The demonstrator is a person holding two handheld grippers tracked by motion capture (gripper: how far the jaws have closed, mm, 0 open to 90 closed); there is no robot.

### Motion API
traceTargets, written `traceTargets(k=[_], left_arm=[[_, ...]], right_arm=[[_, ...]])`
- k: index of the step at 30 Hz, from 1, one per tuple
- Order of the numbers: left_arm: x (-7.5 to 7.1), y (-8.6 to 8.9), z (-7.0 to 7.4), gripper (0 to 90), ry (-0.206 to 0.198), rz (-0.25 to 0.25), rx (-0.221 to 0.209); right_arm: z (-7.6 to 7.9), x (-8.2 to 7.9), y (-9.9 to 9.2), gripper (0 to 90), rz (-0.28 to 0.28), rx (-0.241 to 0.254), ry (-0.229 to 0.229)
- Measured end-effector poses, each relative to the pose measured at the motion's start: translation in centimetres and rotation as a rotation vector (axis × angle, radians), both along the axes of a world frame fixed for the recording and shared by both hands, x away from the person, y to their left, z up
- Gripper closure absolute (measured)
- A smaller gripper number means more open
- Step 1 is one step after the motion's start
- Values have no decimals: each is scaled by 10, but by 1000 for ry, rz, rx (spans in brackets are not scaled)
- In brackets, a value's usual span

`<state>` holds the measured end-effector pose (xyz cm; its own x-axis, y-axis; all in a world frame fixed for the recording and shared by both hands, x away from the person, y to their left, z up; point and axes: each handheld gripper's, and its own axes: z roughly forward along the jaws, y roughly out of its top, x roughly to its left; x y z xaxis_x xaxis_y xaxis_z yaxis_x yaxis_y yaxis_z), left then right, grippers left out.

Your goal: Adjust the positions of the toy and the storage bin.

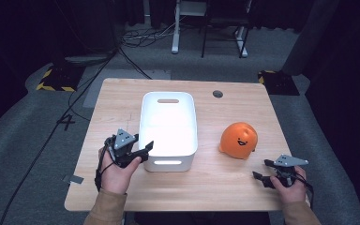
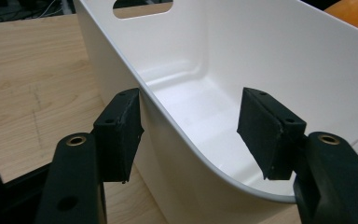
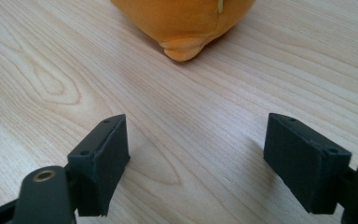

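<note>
The left gripper has its fingers open around the near left wall of the white bin on the tabletop, not squeezing yet, while the right gripper, fingers open, waits near the orange toy.

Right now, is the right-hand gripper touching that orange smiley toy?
Apart. In the right gripper view the open jaws of the right gripper stand over bare table, with a clear stretch of wood before the orange toy.
</note>
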<state>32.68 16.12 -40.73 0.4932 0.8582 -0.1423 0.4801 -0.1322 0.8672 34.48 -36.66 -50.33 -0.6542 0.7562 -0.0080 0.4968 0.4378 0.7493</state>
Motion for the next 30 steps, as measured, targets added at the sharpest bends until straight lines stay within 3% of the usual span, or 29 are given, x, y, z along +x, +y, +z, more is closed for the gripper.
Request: traceTargets(k=[9, 13, 30], left_arm=[[-20, -20, 1, 372, 6, -52, -7], [-30, -29, 2, 352, -2, -61, 15], [-52, -57, 3, 334, -14, -145, 38]], right_arm=[[0, 0, 0, 227, -1, 2, -2], [0, 0, 0, 227, -1, 2, -2], [0, 0, 0, 227, -2, 4, 0]])
